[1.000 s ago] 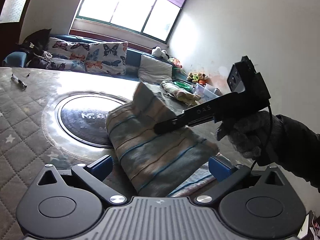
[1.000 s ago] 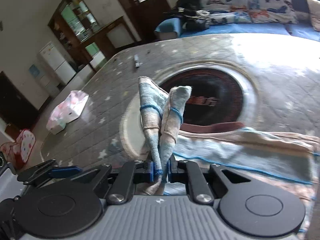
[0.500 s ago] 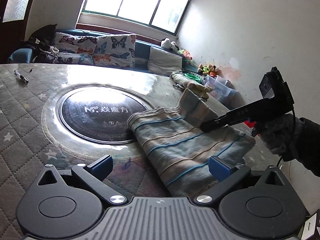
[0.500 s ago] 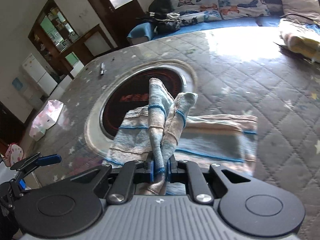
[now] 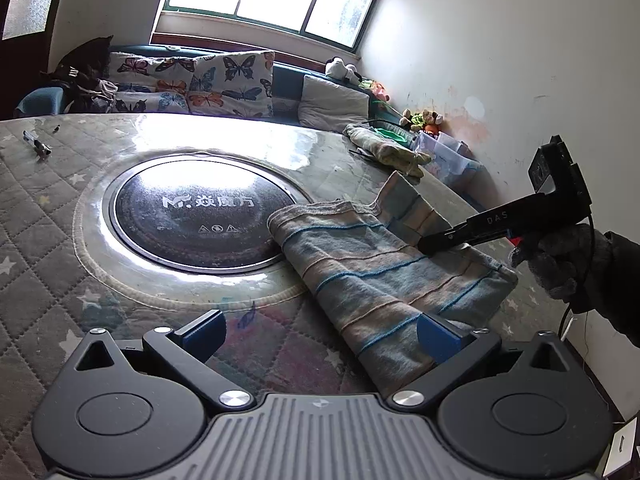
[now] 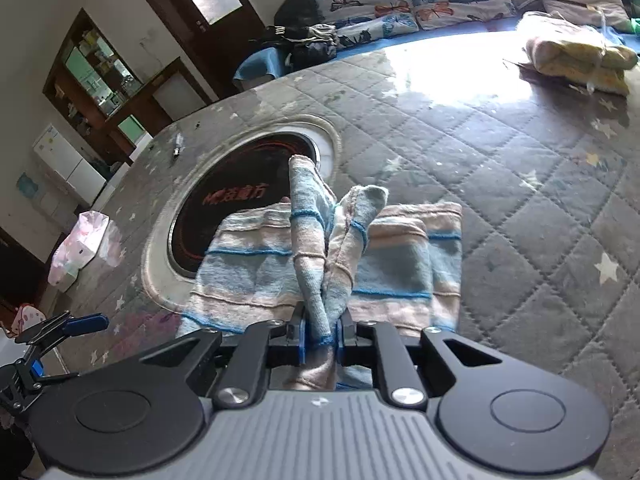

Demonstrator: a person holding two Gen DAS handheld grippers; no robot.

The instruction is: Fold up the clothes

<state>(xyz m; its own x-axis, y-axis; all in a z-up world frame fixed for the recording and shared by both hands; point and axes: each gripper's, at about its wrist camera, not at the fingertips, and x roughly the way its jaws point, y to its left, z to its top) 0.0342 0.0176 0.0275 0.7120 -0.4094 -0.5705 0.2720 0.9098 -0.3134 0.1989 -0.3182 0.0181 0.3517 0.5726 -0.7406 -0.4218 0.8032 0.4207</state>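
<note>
Nearest in the left wrist view, the left gripper (image 5: 320, 330) stands with its jaws wide apart and nothing between them; its right blue pad sits just over the near edge of the striped towel (image 5: 384, 276), and the left pad hangs above bare quilted table cover (image 5: 44, 240). The towel lies folded flat on the table, its near left corner running toward the camera and its far left edge overlapping the rim of the round dark hotplate (image 5: 192, 212). Left of the towel the cover is open all the way to the table edge, apart from a small pen (image 5: 37, 147) far off.

In the right wrist view, the right gripper (image 6: 320, 340) is closed tight on a bunched corner of the towel, the pinched cloth rising upright from between the pads in two lobes. To its right lies a broad stretch of free cover. Farther back a yellowish bundle of cloth (image 6: 576, 56) rests near the far table edge, well apart from the towel, and behind it a sofa with butterfly cushions (image 5: 224, 80)
</note>
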